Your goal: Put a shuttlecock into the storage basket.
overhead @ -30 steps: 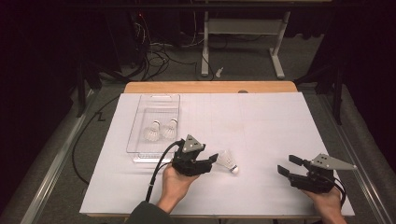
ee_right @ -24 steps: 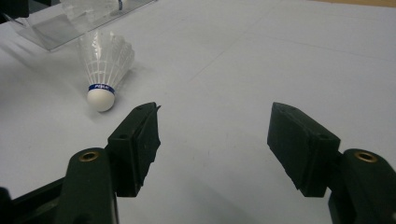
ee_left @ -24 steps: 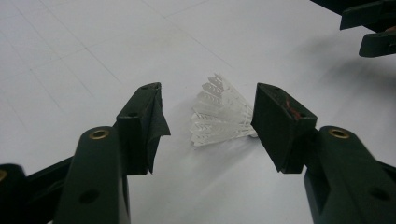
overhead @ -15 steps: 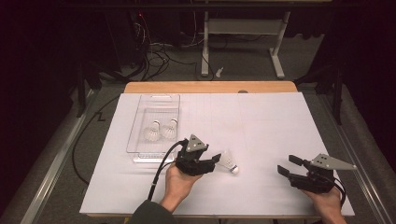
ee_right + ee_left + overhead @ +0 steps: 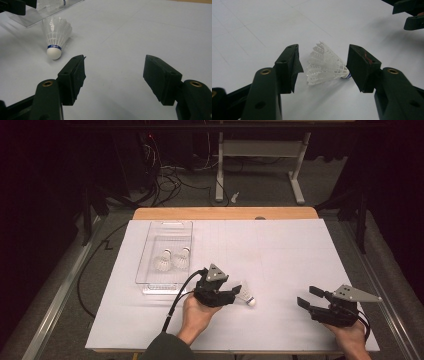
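Lying on its side on the white sheet (image 5: 280, 265), just below the middle of the high view: a shuttlecock (image 5: 246, 295), white feathered skirt fanned toward the upper left, round white cork tip toward the lower right. Thin blue band with small lettering around the neck just above the cork, seen clearly in the right gripper view. Feathers ribbed and slightly see-through, spread into a cone.

Left gripper (image 5: 231, 295) low over the sheet, jaws spread wide on either side of the shuttlecock, feathers near one pad, cork end close against the other; possibly touching that pad, hard to say from the left gripper view. No squeeze on it yet.

Right gripper (image 5: 309, 298) at the lower right of the high view, well apart from the shuttlecock, jaws parted and holding nothing.

At the upper left of the sheet, a clear plastic tray (image 5: 165, 227) with two more shuttlecocks (image 5: 171, 260) side by side inside.
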`<action>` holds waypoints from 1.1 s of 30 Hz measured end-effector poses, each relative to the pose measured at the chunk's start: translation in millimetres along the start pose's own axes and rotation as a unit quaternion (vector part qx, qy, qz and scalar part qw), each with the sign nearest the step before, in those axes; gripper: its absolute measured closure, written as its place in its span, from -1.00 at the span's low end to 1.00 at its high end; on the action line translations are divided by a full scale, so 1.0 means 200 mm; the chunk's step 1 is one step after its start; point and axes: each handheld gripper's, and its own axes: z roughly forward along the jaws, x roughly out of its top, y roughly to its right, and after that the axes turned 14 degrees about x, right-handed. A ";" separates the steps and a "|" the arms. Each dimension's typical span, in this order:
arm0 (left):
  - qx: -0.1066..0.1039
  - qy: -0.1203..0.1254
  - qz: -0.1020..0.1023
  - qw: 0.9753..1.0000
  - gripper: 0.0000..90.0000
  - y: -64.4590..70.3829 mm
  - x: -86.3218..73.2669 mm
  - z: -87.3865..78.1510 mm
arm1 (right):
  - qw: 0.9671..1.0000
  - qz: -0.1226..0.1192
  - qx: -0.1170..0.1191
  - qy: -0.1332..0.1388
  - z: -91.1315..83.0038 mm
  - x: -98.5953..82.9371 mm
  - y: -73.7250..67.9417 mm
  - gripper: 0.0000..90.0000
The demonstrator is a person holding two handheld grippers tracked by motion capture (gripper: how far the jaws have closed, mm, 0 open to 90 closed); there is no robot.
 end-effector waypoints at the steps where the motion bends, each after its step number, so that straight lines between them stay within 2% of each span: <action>1: -0.001 0.000 0.000 1.000 -0.01 0.00 0.00 0.01 | 1.000 0.000 0.000 0.000 0.00 0.00 0.00 -0.24; 11: -0.005 -0.006 0.006 1.000 0.00 0.03 0.00 0.06 | 1.000 0.000 0.000 0.000 0.00 0.00 0.00 -0.24; 26: -0.006 -0.043 -0.001 0.999 0.12 0.04 -0.01 0.13 | 1.000 0.000 0.000 0.001 0.00 0.00 0.00 -0.24; 33: -0.013 -0.053 -0.002 0.998 0.24 0.04 -0.02 0.15 | 1.000 -0.002 0.000 0.001 0.00 0.00 0.00 -0.24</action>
